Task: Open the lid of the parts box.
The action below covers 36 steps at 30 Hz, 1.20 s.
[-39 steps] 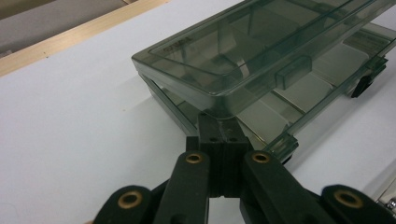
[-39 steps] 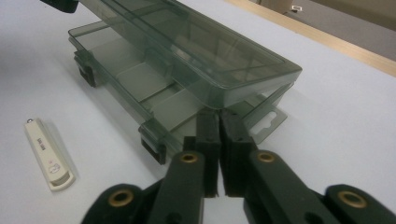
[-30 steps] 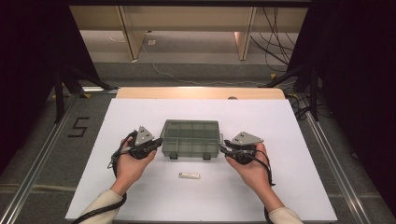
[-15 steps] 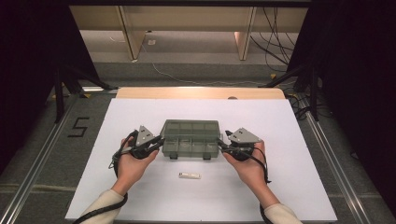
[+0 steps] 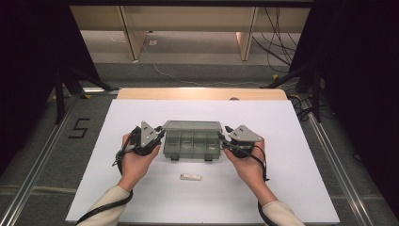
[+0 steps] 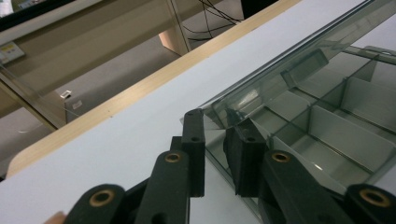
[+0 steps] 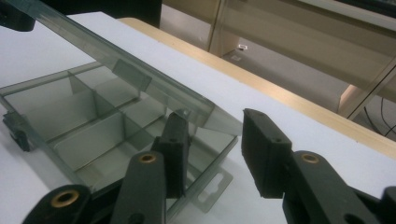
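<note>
A clear grey compartment box (image 5: 192, 146) sits mid-table with its lid (image 5: 192, 125) tilted up off the tray. My left gripper (image 5: 160, 136) is at the box's left end. In the left gripper view its jaws (image 6: 217, 135) have just been closing and pinch the lid's corner (image 6: 219, 112). At the box's right end is my right gripper (image 5: 225, 137). Its jaws (image 7: 215, 135) have also been closing, but a gap remains. The lid's other corner (image 7: 210, 114) lies between them, against the inner finger (image 7: 175, 140). Empty compartments (image 7: 79, 116) show under the lid.
A small white stick-like item (image 5: 191, 177) lies on the white tabletop (image 5: 282, 188) in front of the box, between the person's forearms. Two dark latches (image 5: 174, 158) sit on the box's front edge. A wooden strip (image 5: 202, 93) runs along the table's far edge.
The right gripper has edged left, closer to the box's right end. The left hand and the box have stayed in place.
</note>
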### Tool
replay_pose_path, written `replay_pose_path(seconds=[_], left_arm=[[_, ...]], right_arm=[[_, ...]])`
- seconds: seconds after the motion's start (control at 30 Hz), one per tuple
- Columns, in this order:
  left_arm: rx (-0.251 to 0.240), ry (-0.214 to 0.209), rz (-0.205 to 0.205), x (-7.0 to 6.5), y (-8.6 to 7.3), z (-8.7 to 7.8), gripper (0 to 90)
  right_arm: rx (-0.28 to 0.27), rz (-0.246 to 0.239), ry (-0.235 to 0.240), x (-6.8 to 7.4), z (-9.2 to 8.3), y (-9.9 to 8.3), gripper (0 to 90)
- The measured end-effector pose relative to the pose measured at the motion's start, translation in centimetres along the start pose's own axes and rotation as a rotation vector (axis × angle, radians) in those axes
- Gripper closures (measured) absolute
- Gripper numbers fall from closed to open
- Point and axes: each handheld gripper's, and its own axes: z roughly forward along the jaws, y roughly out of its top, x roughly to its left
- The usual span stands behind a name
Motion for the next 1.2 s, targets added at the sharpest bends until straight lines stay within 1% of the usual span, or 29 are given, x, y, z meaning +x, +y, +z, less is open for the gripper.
replay_pose_path(seconds=[0.03, 0.07, 0.1, 0.13, 0.17, 0.23, 0.27, 0.37, 0.4, 0.47, 0.5, 0.53, 0.63, 0.73, 0.77, 0.8, 0.93, 0.97, 1.03, 1.13, 1.17, 1.2], left_arm=[[-0.006, 0.013, 0.009, 0.1, 0.2, 0.1, 78.7], [-0.006, 0.013, 0.009, 0.1, 0.2, 0.1, 79.2], [-0.018, 0.025, 0.007, 0.1, 0.3, 0.1, 79.7], [-0.018, 0.025, 0.007, 0.1, 0.3, 0.1, 80.2], [-0.022, 0.032, 0.018, 0.2, 0.4, 0.2, 80.5], [-0.028, 0.036, 0.017, 0.2, 0.5, 0.3, 80.7], [-0.030, 0.038, 0.024, 0.3, 0.7, 0.3, 81.2], [-0.035, 0.047, 0.031, 0.4, 0.8, 0.5, 82.0], [-0.037, 0.051, 0.031, 0.5, 0.9, 0.6, 82.6], [-0.037, 0.051, 0.033, 0.6, 1.0, 0.7, 82.8], [-0.041, 0.054, 0.031, 0.6, 1.1, 0.7, 83.1], [-0.040, 0.055, 0.036, 0.7, 1.2, 0.8, 83.2], [-0.046, 0.060, 0.031, 0.9, 1.5, 1.0, 83.7], [-0.048, 0.060, 0.027, 0.9, 1.6, 1.1, 83.9], [-0.047, 0.060, 0.027, 1.0, 1.7, 1.2, 83.9], [-0.050, 0.059, 0.021, 1.0, 1.8, 1.2, 83.9], [-0.050, 0.064, 0.021, 1.2, 2.0, 1.4, 83.9], [-0.051, 0.065, 0.018, 1.3, 2.1, 1.5, 83.9], [-0.049, 0.064, 0.017, 1.4, 2.2, 1.6, 83.8], [-0.050, 0.065, 0.013, 1.4, 2.3, 1.7, 83.9], [-0.050, 0.064, 0.012, 1.5, 2.3, 1.8, 83.8], [-0.048, 0.065, 0.011, 1.5, 2.4, 1.8, 83.8]], right_arm=[[-0.002, -0.005, -0.007, -0.1, 0.0, 0.1, 66.2], [-0.002, -0.005, -0.007, -0.1, 0.0, 0.1, 66.2], [-0.020, -0.004, -0.022, -0.1, 0.2, 0.2, 67.8], [-0.020, -0.004, -0.022, -0.1, 0.2, 0.2, 67.8], [-0.025, -0.012, -0.028, -0.2, 0.3, 0.4, 69.7], [-0.028, -0.013, -0.031, -0.2, 0.3, 0.5, 70.3], [-0.034, -0.017, -0.043, -0.3, 0.4, 0.6, 71.7], [-0.030, -0.004, -0.038, -0.3, 0.5, 0.7, 73.0], [-0.035, -0.015, -0.042, -0.4, 0.7, 0.9, 75.5], [-0.035, -0.012, -0.042, -0.3, 0.7, 1.0, 76.0], [-0.044, -0.020, -0.058, -0.4, 0.8, 1.1, 76.6], [-0.042, -0.020, -0.054, -0.4, 0.9, 1.2, 76.9], [-0.049, -0.012, -0.067, -0.4, 1.2, 1.4, 79.4], [-0.051, -0.015, -0.077, -0.5, 1.3, 1.5, 80.7], [-0.054, -0.016, -0.087, -0.4, 1.5, 1.7, 82.3], [-0.054, -0.016, -0.087, -0.4, 1.5, 1.7, 82.3], [-0.051, -0.011, -0.096, -0.5, 1.7, 1.9, 83.3], [-0.055, -0.008, -0.105, -0.6, 1.8, 2.0, 83.8], [-0.055, 0.002, -0.107, -0.6, 1.9, 2.1, 84.1], [-0.057, 0.002, -0.113, -0.6, 2.0, 2.2, 84.3], [-0.055, 0.013, -0.113, -0.6, 2.1, 2.3, 84.5], [-0.055, 0.013, -0.113, -0.6, 2.1, 2.3, 84.5]])
